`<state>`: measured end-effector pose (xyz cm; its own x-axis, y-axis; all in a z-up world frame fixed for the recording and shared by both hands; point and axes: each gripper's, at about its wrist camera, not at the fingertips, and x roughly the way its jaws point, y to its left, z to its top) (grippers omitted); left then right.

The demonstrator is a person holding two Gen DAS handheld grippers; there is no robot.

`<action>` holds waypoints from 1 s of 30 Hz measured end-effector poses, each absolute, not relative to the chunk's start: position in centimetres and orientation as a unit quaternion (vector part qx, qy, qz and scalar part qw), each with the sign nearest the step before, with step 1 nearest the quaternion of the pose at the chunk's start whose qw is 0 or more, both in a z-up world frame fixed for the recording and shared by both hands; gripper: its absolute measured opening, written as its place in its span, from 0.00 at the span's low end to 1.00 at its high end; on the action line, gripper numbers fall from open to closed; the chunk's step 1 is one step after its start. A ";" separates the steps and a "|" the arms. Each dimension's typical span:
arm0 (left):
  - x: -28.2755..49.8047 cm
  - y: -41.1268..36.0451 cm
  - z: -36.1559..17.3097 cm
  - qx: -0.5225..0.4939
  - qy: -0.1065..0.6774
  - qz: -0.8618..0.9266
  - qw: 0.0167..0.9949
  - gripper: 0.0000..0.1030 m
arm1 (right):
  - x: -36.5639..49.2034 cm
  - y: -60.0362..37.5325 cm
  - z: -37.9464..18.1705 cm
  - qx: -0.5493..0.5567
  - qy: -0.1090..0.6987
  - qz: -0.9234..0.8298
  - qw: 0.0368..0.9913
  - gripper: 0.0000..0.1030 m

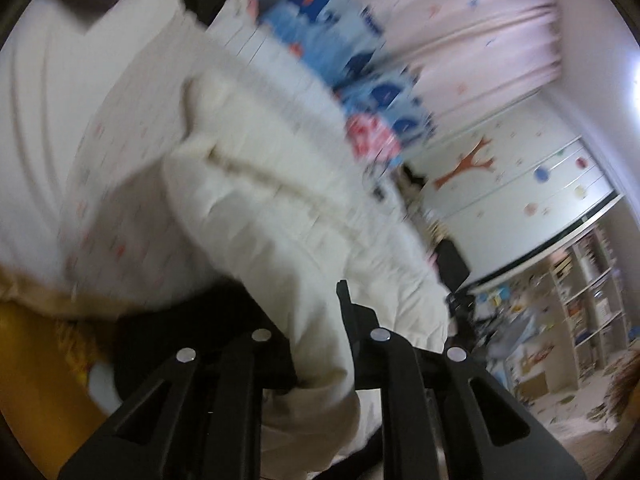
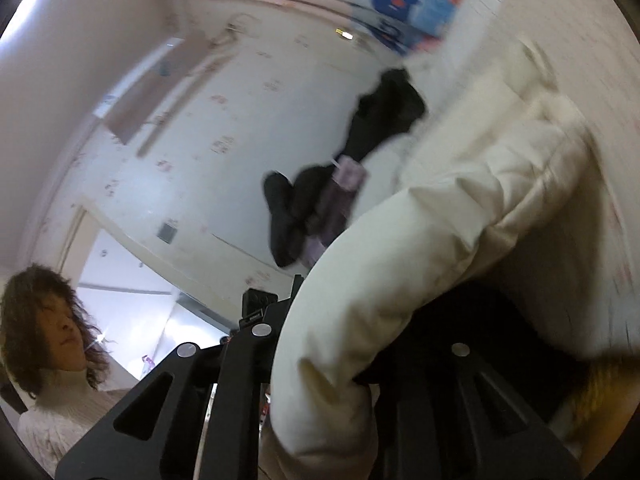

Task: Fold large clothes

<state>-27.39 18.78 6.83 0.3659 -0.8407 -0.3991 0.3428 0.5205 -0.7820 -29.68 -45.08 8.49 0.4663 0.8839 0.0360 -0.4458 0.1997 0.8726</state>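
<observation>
A thick fold of the cream padded jacket (image 1: 256, 208) is pinched between the jaws of the left gripper (image 1: 316, 336), and another puffy fold of the same jacket (image 2: 440, 232) is clamped between the jaws of the right gripper (image 2: 320, 344). Beyond the jaws, the jacket is seen spread over the white patterned bed (image 1: 48, 128), with dark garments (image 2: 344, 184) lying further off on the bedding and a blue printed cover (image 1: 320, 16) at the far edge.

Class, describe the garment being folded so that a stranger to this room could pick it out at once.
Start at the bed with its white, speckled sheet. On it lies a puffy cream coat, clamped by both grippers. Unlike the dark clothes behind it, it is pale, quilted and fur-trimmed.
</observation>
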 end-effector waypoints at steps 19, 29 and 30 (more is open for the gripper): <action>0.6 16.7 9.2 -0.408 0.354 -0.251 0.803 0.15 | -0.1 -49.8 9.7 0.498 0.258 0.263 0.785 0.17; 8.2 13.0 -4.3 -0.337 0.456 -0.127 0.814 0.18 | 8.0 -49.5 -3.2 0.526 0.337 0.195 0.756 0.23; 8.0 13.1 -4.1 -0.338 0.454 -0.130 0.814 0.18 | 7.9 -49.6 -3.0 0.526 0.333 0.206 0.755 0.28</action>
